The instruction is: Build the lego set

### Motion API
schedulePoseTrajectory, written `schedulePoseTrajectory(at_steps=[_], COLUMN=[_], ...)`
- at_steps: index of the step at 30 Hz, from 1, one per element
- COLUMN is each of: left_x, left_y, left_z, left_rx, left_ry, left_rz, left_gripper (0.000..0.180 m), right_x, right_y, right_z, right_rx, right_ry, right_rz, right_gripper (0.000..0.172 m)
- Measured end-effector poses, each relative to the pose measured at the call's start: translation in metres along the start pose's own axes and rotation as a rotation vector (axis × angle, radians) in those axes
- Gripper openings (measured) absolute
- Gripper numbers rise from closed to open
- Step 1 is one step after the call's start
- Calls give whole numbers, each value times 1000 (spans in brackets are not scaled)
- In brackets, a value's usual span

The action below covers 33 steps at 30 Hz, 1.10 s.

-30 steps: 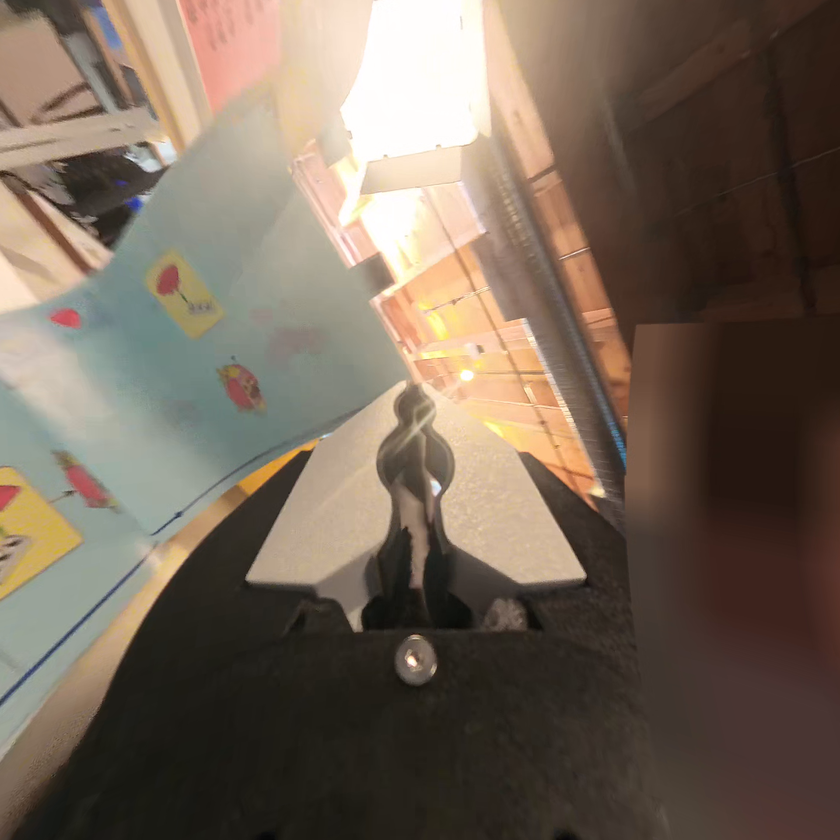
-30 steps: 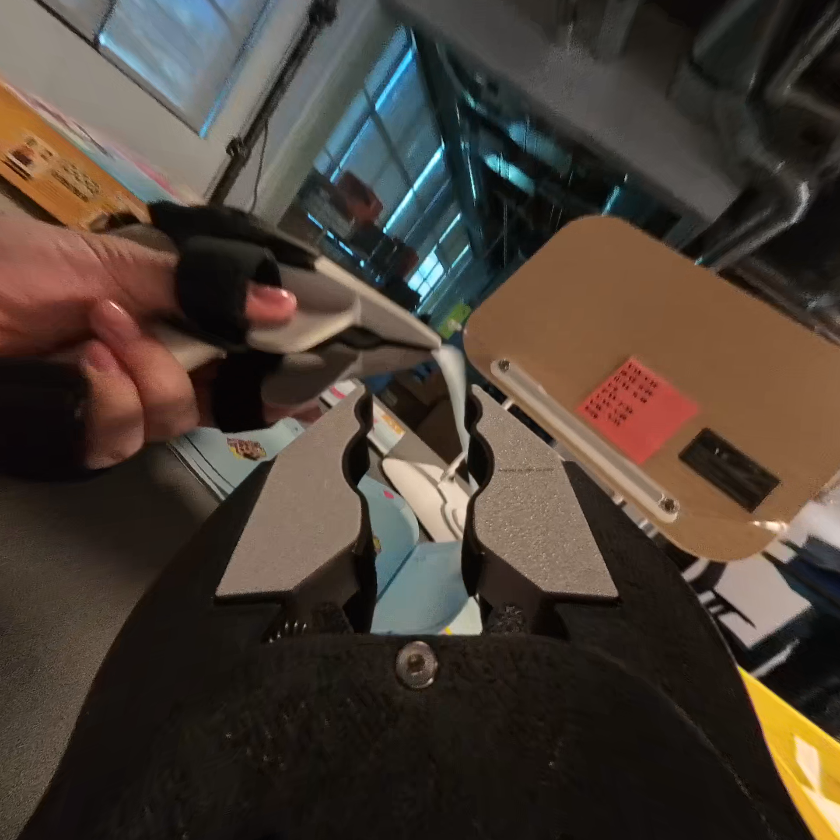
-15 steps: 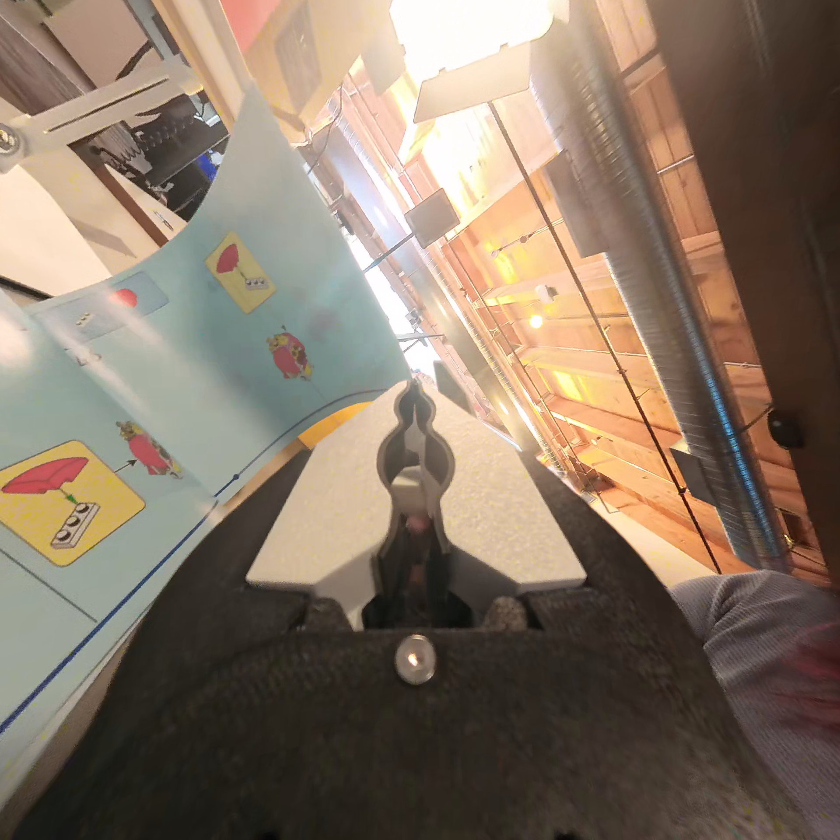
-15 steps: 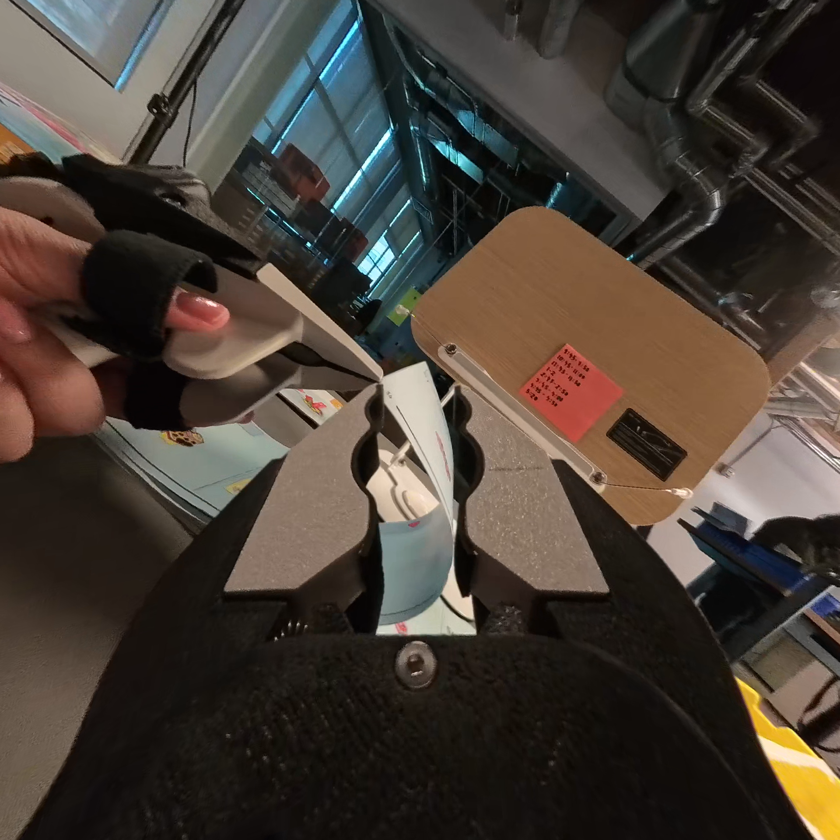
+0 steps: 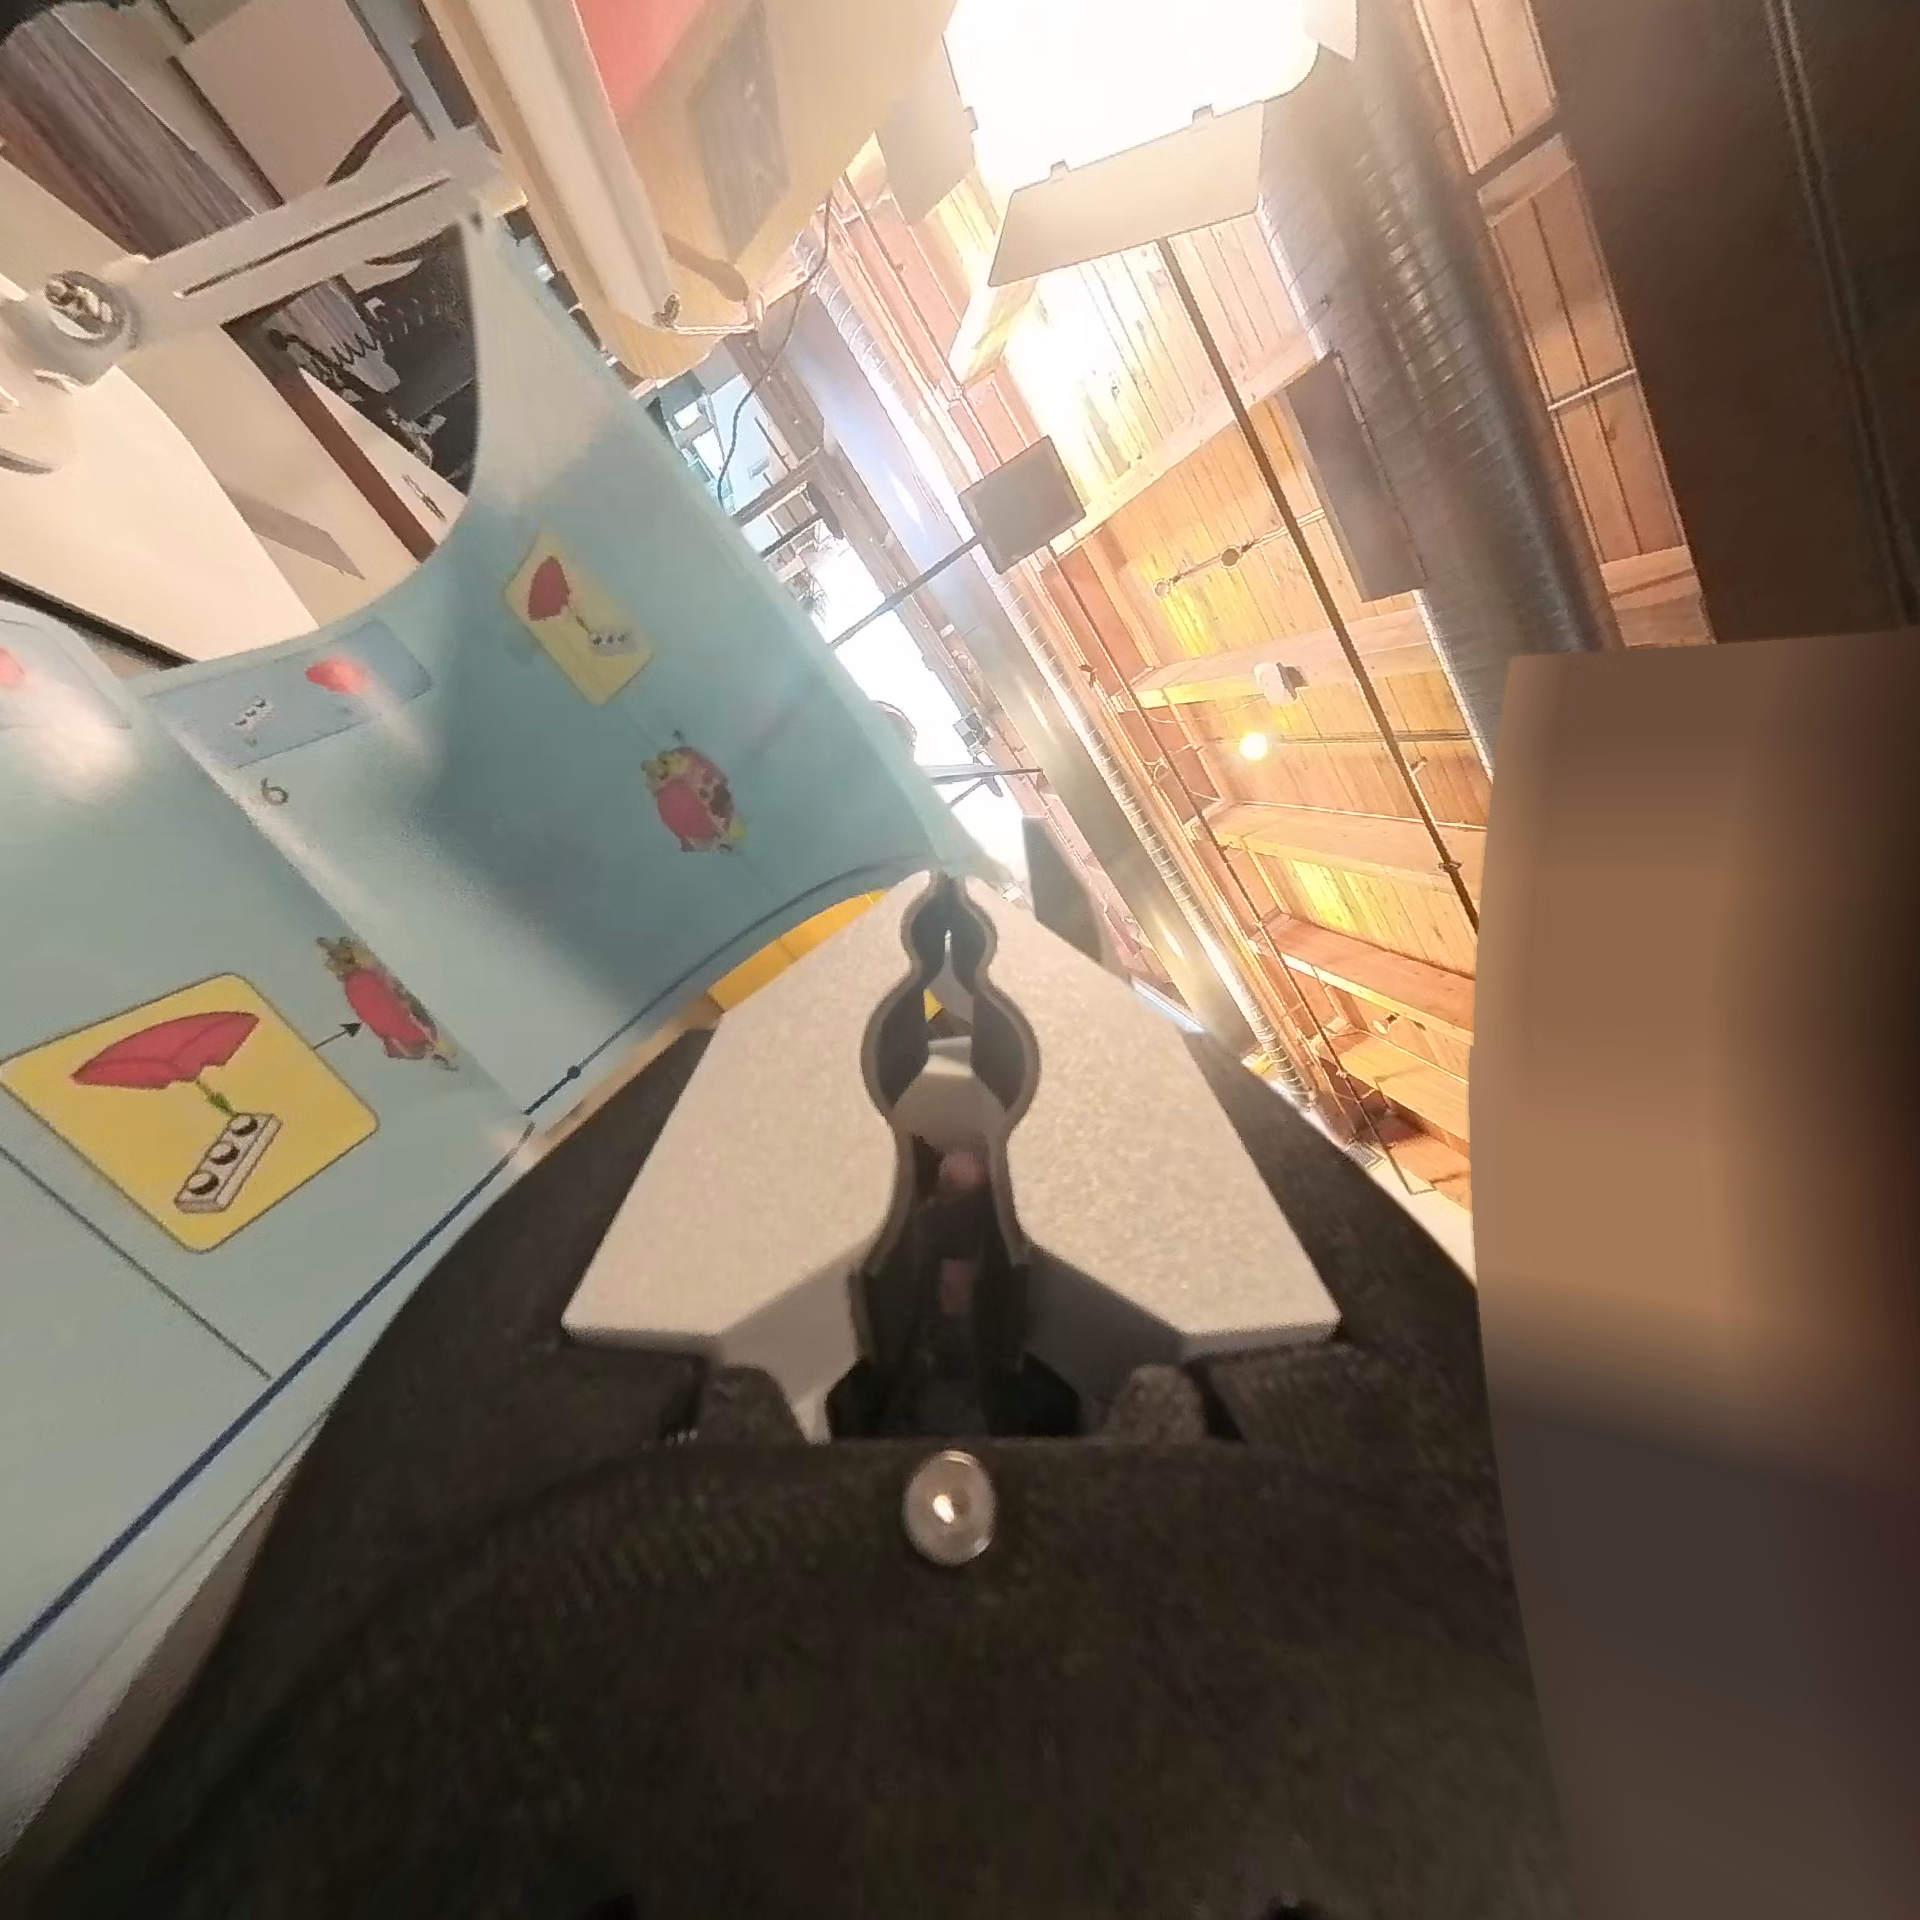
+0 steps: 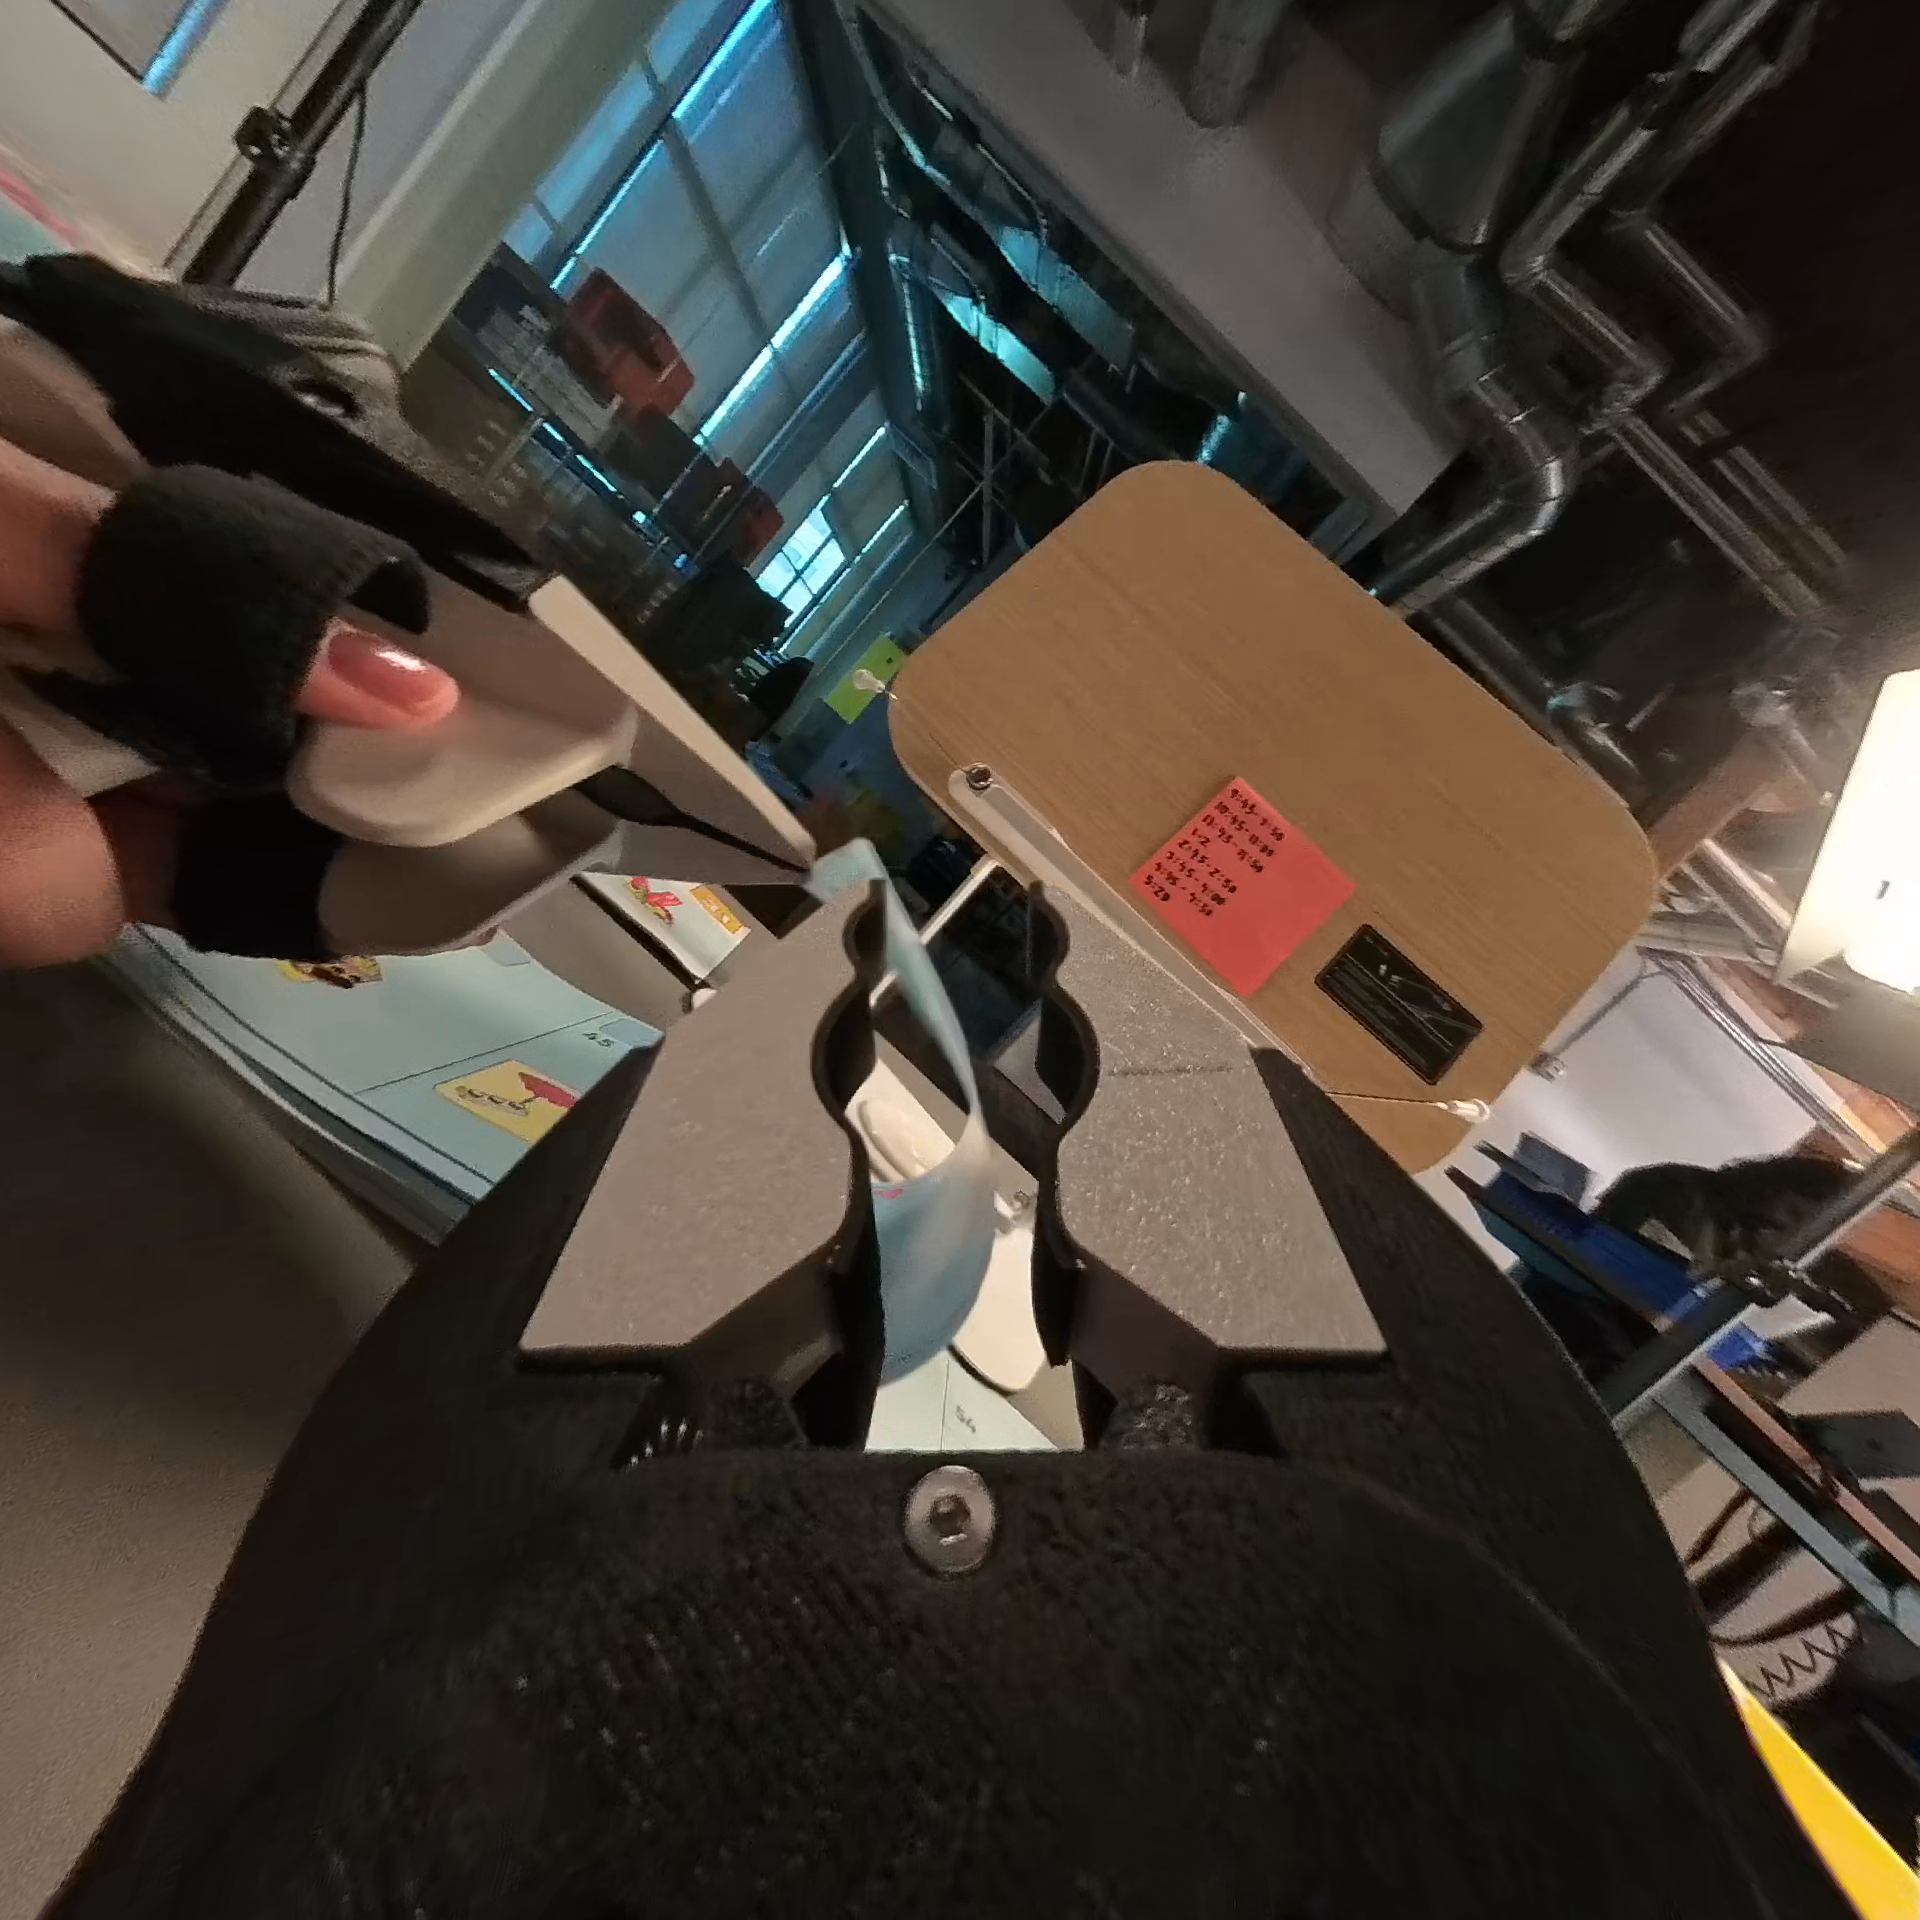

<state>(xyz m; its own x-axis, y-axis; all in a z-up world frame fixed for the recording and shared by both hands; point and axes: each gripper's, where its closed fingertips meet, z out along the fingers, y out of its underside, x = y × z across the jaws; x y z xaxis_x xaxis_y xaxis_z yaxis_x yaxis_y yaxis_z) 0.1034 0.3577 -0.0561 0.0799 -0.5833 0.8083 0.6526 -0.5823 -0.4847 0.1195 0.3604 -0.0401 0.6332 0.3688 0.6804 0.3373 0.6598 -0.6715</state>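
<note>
My left gripper [image 5: 943,891] is shut on the corner of a light blue booklet page [image 5: 468,831] with printed pictures. The page curls up to the left of its fingers. The right wrist view shows the same gripper [image 6: 805,860] held in a person's hand, pinching the page corner [image 6: 844,871]. My right gripper [image 6: 956,925] stands with its jaws apart around the lifted page edge [image 6: 935,1029]. The page runs between the fingers close to the left one, and the right pad is clear of it. The rest of the open booklet [image 6: 416,1039] lies below on a grey table.
A wooden board with a red note and a black label [image 6: 1247,790] hangs ahead on the right. A yellow object [image 6: 1808,1787] is at the lower right. A white bracket [image 5: 260,249] and a bright lamp [image 5: 1122,94] are above the left gripper. The tips of both grippers are at nearly the same place.
My left gripper stayed shut on the page corner and lifted the page higher. My right gripper's jaws narrowed around the page edge, and the page now runs between them.
</note>
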Motion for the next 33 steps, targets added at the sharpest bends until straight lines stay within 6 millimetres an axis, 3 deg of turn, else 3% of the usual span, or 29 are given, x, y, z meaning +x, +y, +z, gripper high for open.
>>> schedulePoseTrajectory(at_steps=[8, 12, 15, 17, 20, 23, 28, 33], left_x=[0, -1, -3, -4, -7, -5, 5, 7], left_y=[2, 3, 2, 3, 4, 4, 0, 6], left_z=[1, 1, 0, 1, 2, 3, 5, 10], left_rx=[-10, -13, -11, -10, -11, -1, 36, 21], left_ry=[3, -3, -12, -18, -41, -41, 10, 42], left_rz=[-4, -8, -10, -16, -15, -5, -15, -55], left_gripper=[0, 0, 0, 0, 0, 0, 28, 29], right_x=[3, -11, -6, 10, 24, 23, 15, 6], right_y=[7, 23, 41, 64, 89, 80, 64, 49], right_z=[1, 4, 4, 4, 0, 0, 3, 5], right_rx=[-26, -101, -185, -306, -452, -418, -353, -282], right_ry=[1, -111, -97, -2, 94, 95, 79, 52], right_rz=[30, 83, 79, 51, -3, -14, -71, -106], right_gripper=[20, 39, 44, 36, 0, 0, 0, 0])
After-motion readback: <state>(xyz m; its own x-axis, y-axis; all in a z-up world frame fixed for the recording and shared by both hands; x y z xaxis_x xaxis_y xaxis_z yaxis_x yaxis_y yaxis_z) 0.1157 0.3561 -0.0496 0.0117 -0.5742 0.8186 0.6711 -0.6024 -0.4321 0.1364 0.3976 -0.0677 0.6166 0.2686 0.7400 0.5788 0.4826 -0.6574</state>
